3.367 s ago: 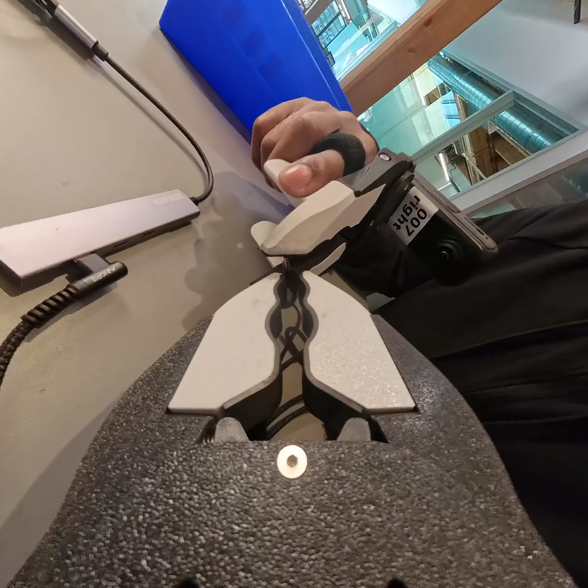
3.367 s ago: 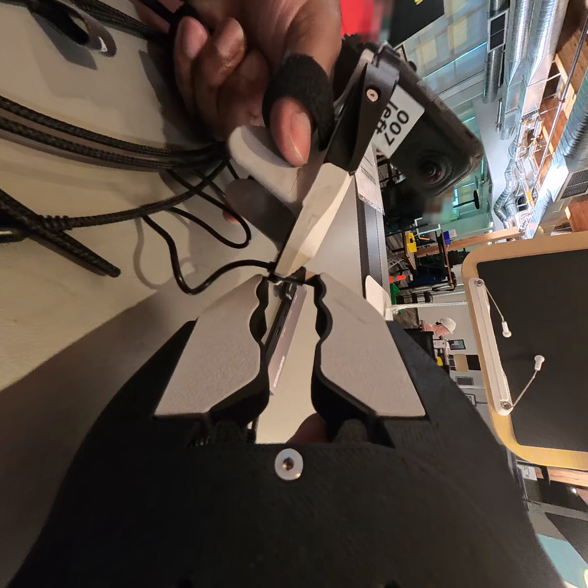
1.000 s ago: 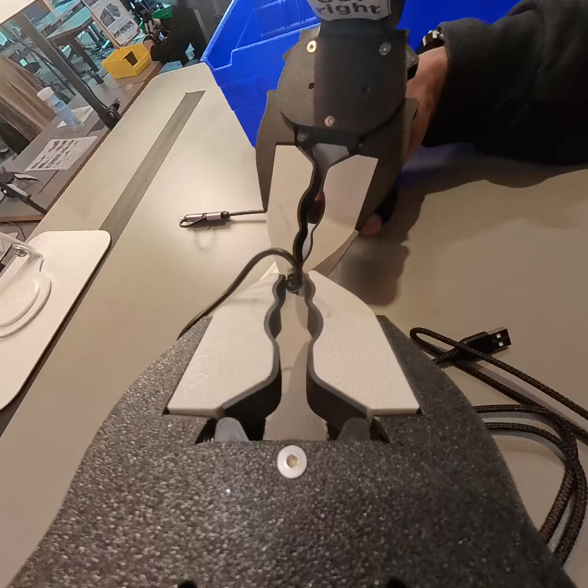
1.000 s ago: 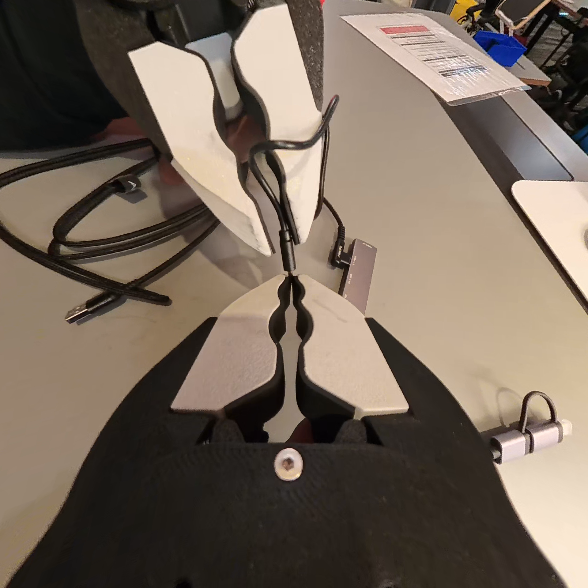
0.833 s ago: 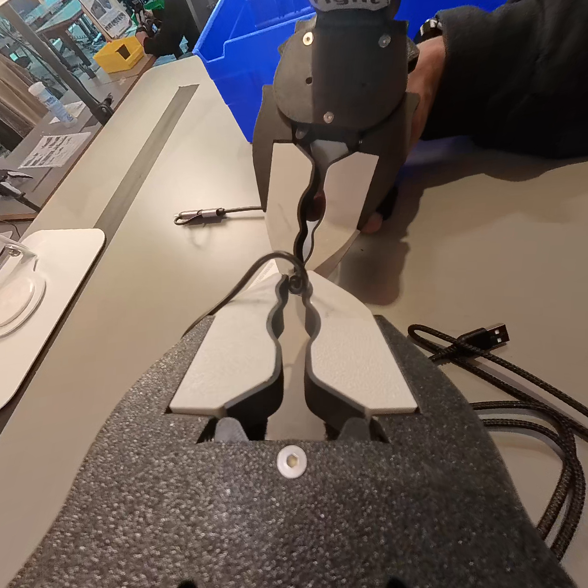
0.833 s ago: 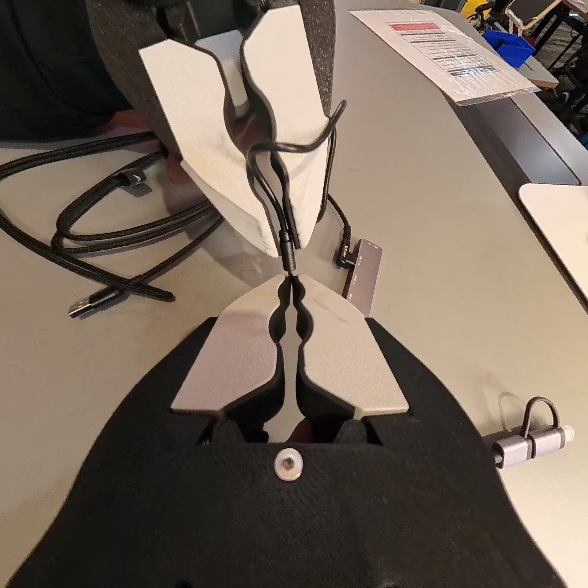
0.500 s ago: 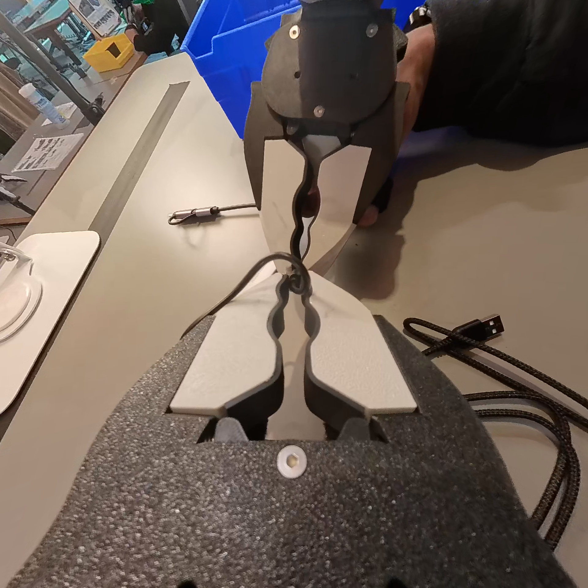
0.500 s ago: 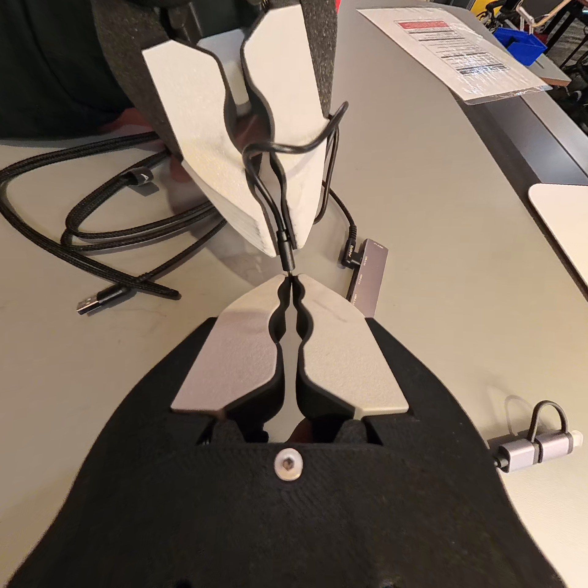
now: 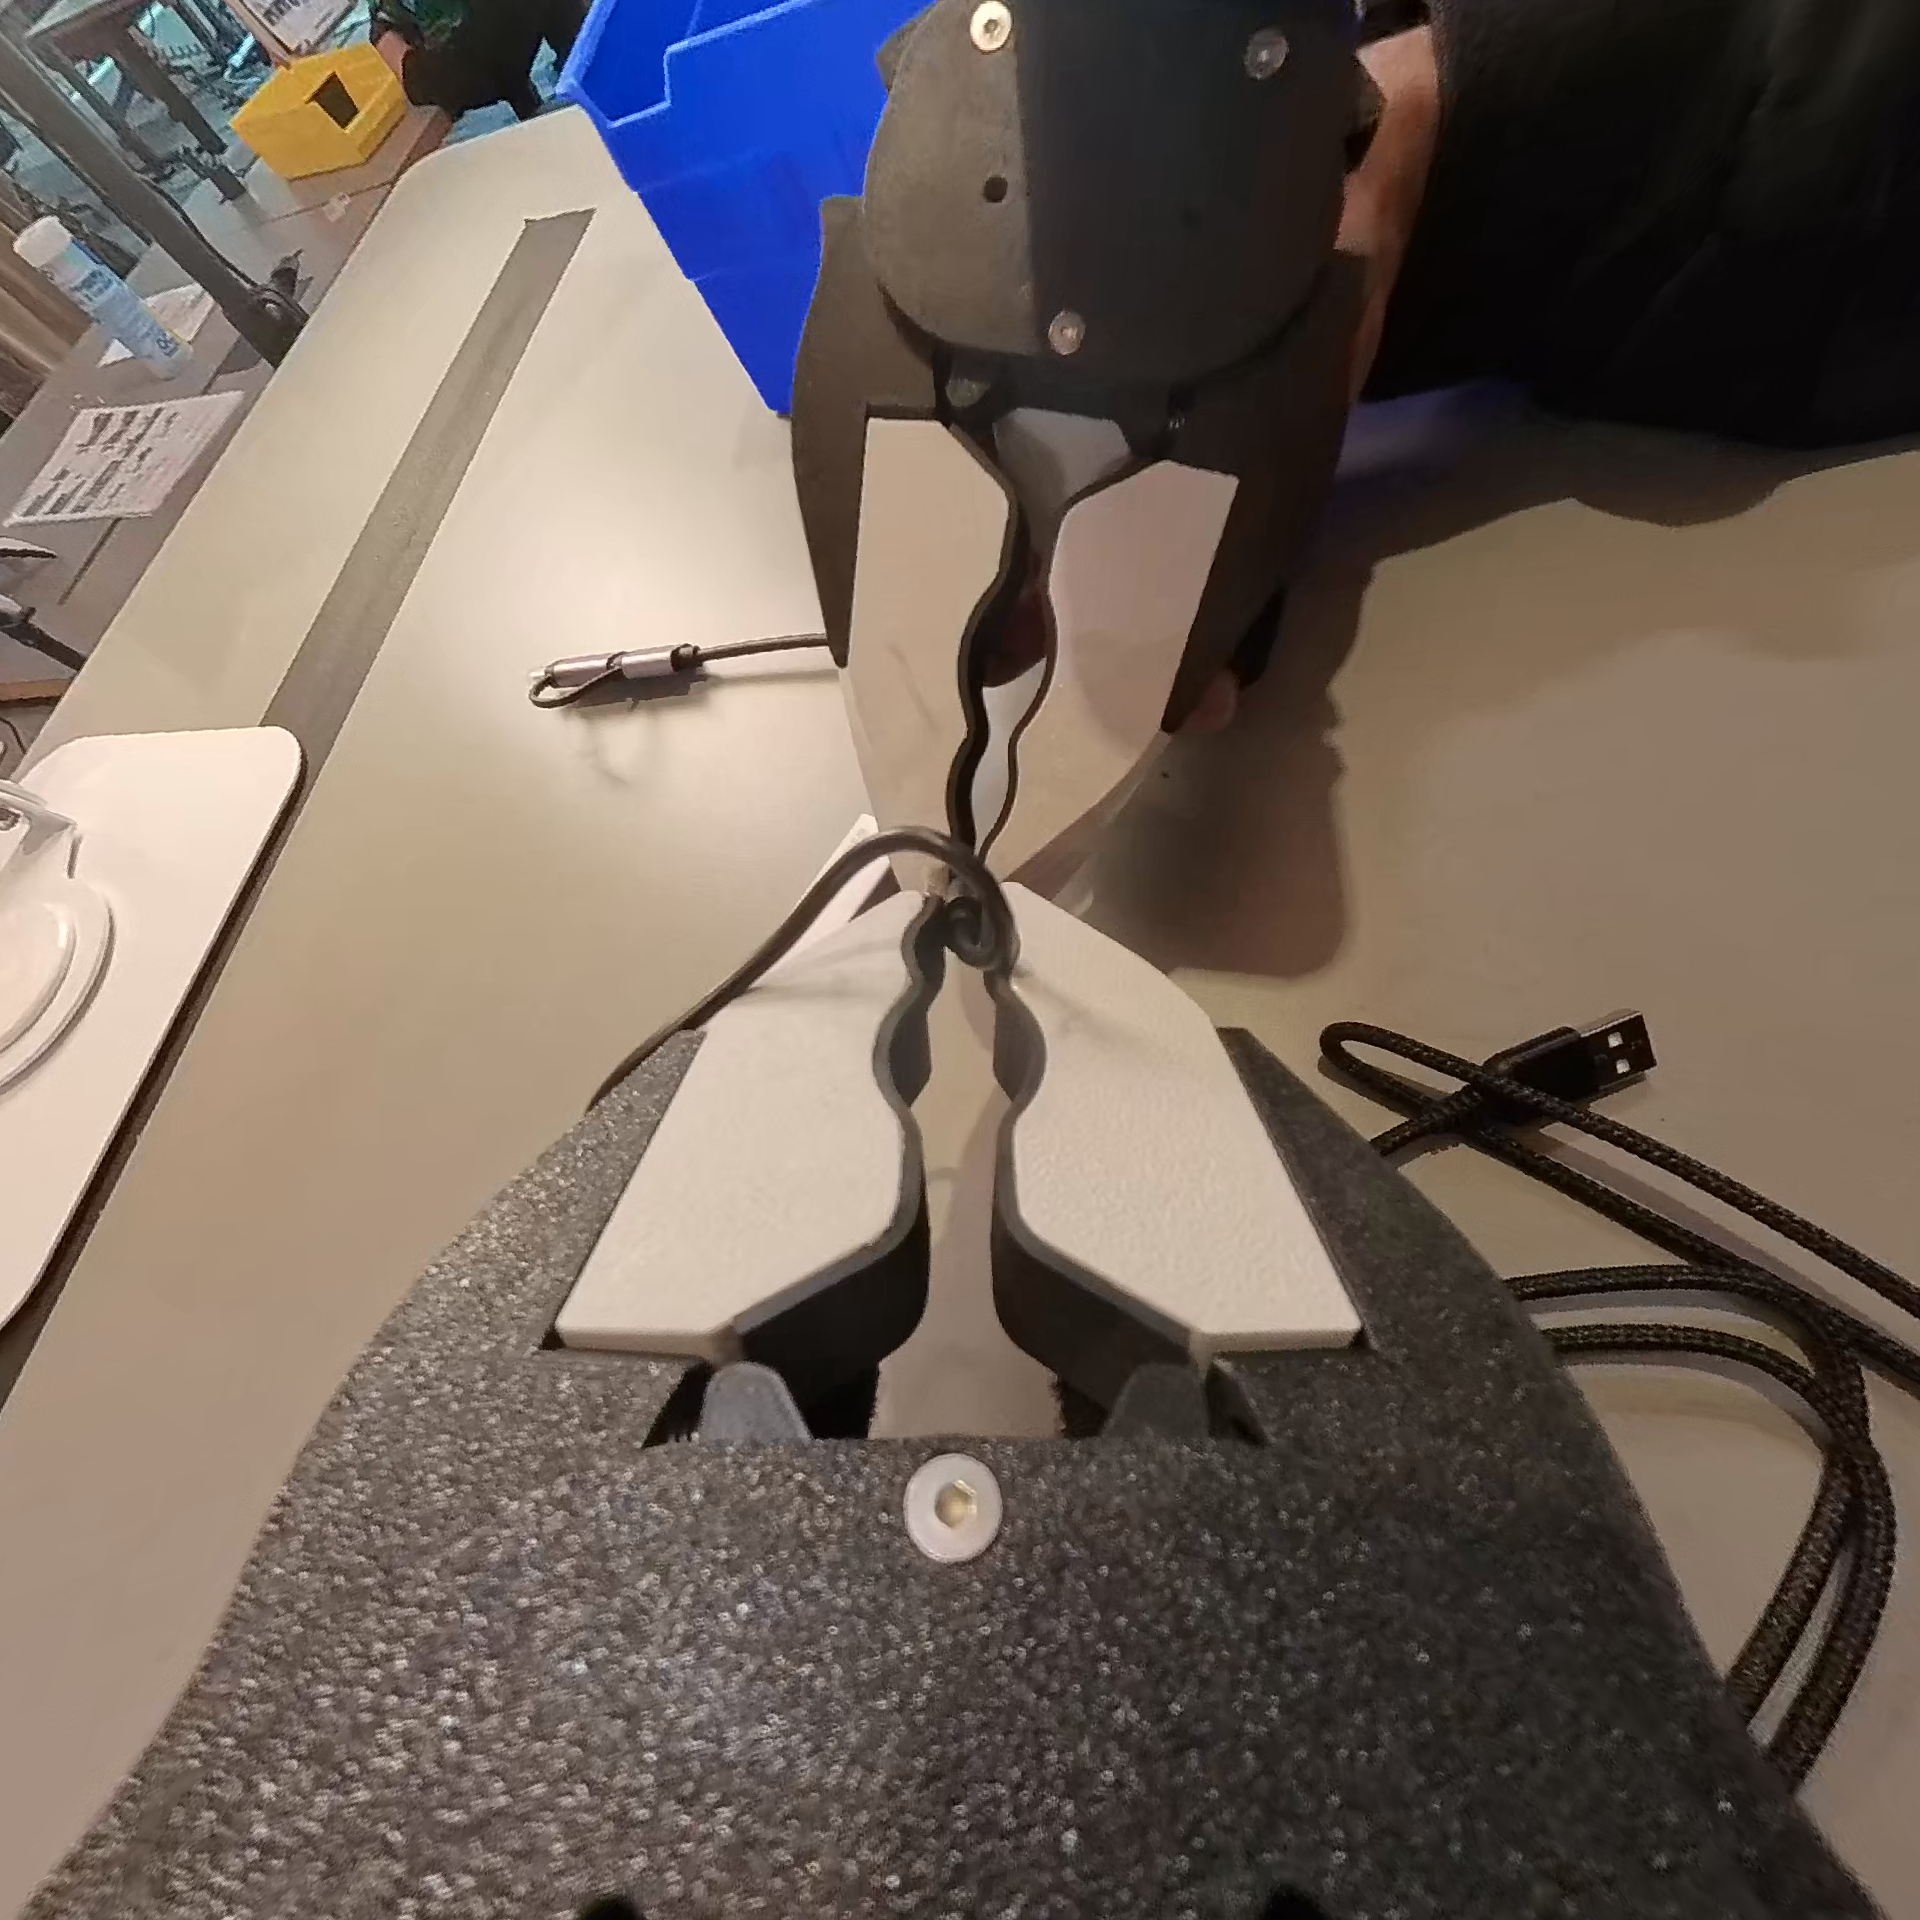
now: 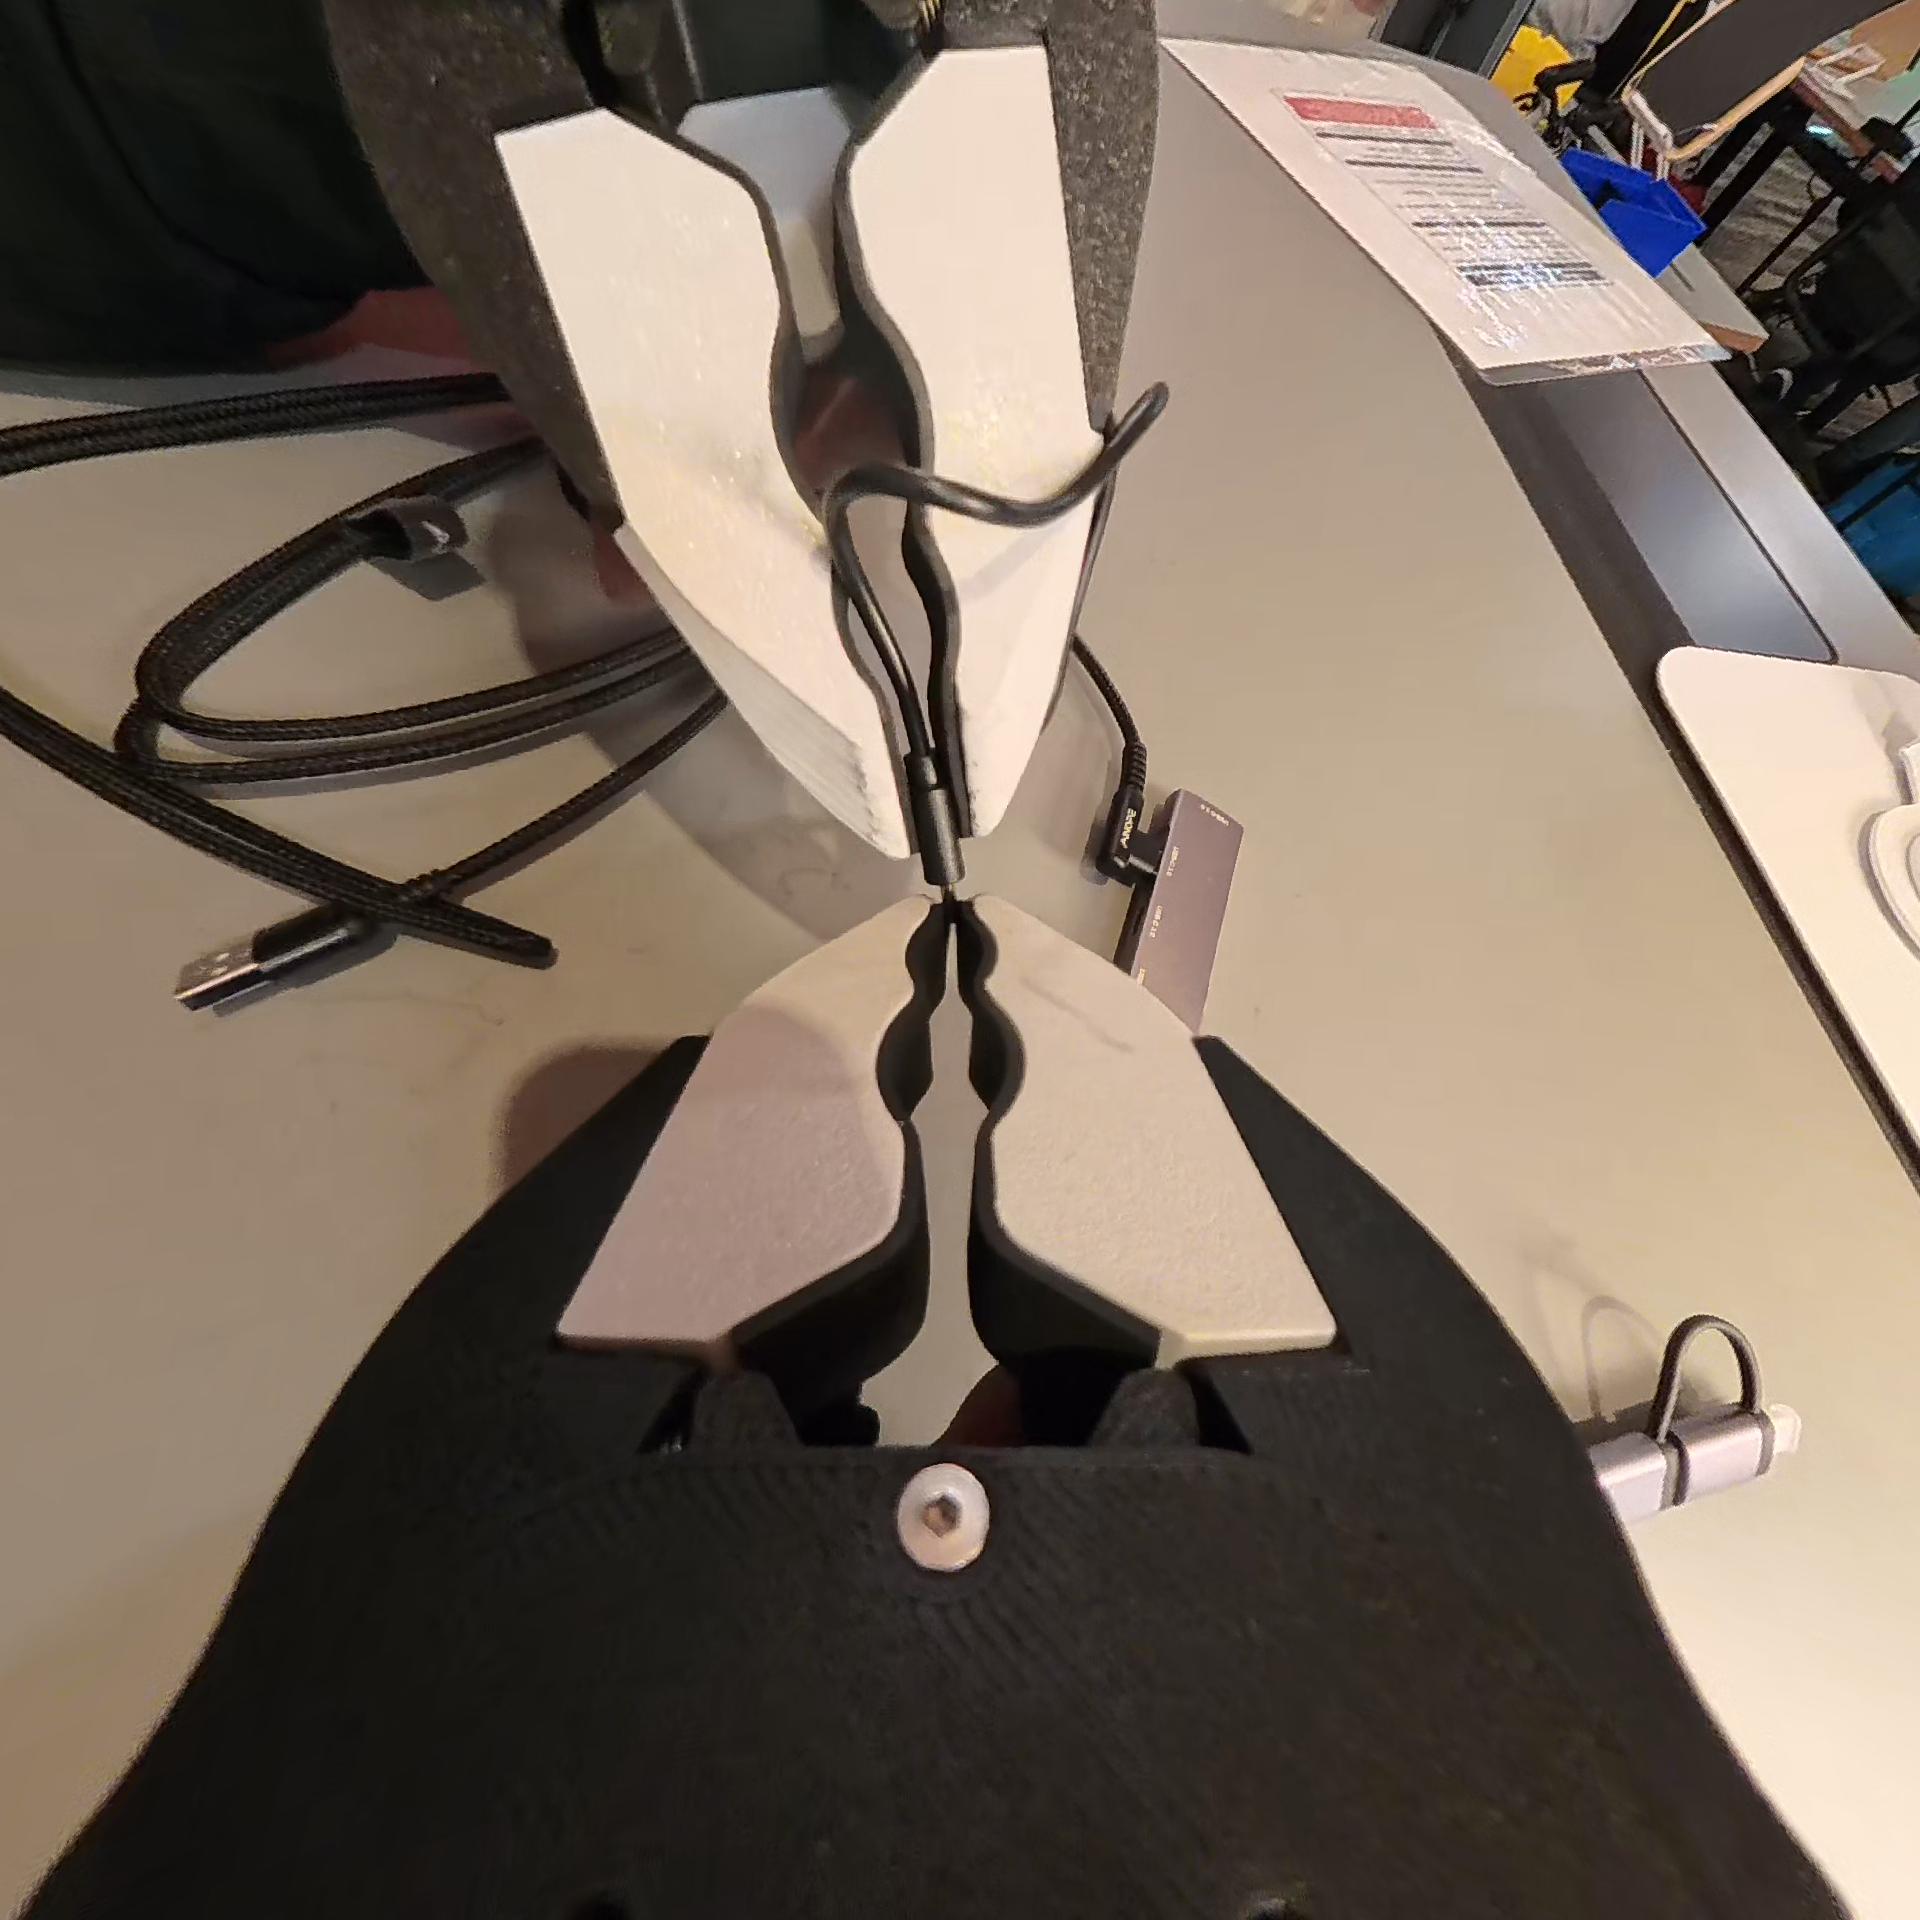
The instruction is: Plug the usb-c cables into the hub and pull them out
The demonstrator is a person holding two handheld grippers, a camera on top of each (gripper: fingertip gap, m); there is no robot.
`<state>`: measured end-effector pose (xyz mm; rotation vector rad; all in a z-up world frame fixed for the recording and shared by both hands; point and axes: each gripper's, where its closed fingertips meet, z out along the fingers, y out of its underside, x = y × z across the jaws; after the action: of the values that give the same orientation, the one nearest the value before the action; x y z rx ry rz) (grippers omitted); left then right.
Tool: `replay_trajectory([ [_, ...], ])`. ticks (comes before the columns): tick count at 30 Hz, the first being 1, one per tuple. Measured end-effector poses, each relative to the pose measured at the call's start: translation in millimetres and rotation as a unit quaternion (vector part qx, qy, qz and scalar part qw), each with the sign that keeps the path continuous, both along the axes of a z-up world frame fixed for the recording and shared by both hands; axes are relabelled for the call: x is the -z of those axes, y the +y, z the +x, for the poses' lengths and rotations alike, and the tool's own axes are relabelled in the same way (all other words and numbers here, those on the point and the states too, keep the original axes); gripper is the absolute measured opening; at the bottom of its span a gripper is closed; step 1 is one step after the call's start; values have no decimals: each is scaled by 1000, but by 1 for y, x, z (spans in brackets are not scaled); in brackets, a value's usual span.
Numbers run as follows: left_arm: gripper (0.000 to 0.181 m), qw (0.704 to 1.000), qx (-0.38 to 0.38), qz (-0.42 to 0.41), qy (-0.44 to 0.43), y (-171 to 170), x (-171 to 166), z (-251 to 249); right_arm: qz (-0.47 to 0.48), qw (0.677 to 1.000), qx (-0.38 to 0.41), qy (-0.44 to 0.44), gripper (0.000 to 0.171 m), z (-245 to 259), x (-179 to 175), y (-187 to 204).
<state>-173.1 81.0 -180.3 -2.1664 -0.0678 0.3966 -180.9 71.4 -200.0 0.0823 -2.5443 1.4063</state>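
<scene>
Tip to tip above the surface (image 10: 1351, 1039): left tongs (image 10: 940, 821) pinch the thin black cable (image 10: 940, 790) by its plug, right tongs (image 10: 951, 914) pressed shut on the plug's tip. The hub (image 10: 1184, 883) lies just beside (another cable already in it); braided cables (image 10: 312, 727) sprawl nearby.

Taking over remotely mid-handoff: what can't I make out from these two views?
- Thin black cable's plug tip: right wrist view, pinched between right gripper fingertips; connector type unreadable.
- Left gripper grip point: left wrist view, hidden by the cable's loop.
- Hub: right wrist view, part-covered by a right finger; free ports unseen.
- Braided cable: cut off by the frame edge.
</scene>
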Motion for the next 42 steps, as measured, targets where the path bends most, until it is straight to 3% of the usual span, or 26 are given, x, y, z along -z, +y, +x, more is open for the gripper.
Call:
replay_trajectory([
  [2, 7, 1000, -13, 5, -5, -1, -1, -4, 0, 1000, 17, 2, 2, -5, -1, 1],
  [7, 7, 999, -38, 13, 3, -12, -6, -14, 54, 993, 104, -33, 39, -33, 15, 25],
  [10, 7, 999, -43, -11, 30, -16, -2, -18, 70, 985, 142, -76, 48, -42, 24, 37],
  [12, 7, 997, -43, -37, 59, -16, 4, -20, 84, 980, 157, -87, 46, -45, 29, 39],
  [16, 7, 985, -39, -97, 137, -15, 18, -27, 106, 977, 161, -94, 23, -42, 35, 36],
  [23, 7, 948, -35, -158, 272, -11, 24, -39, 96, 976, 150, -123, 22, -39, 34, 36],
  [42, 7, 894, 7, -210, 396, -6, 37, -38, 48, 967, 148, -203, 22, -36, 25, 35],
])
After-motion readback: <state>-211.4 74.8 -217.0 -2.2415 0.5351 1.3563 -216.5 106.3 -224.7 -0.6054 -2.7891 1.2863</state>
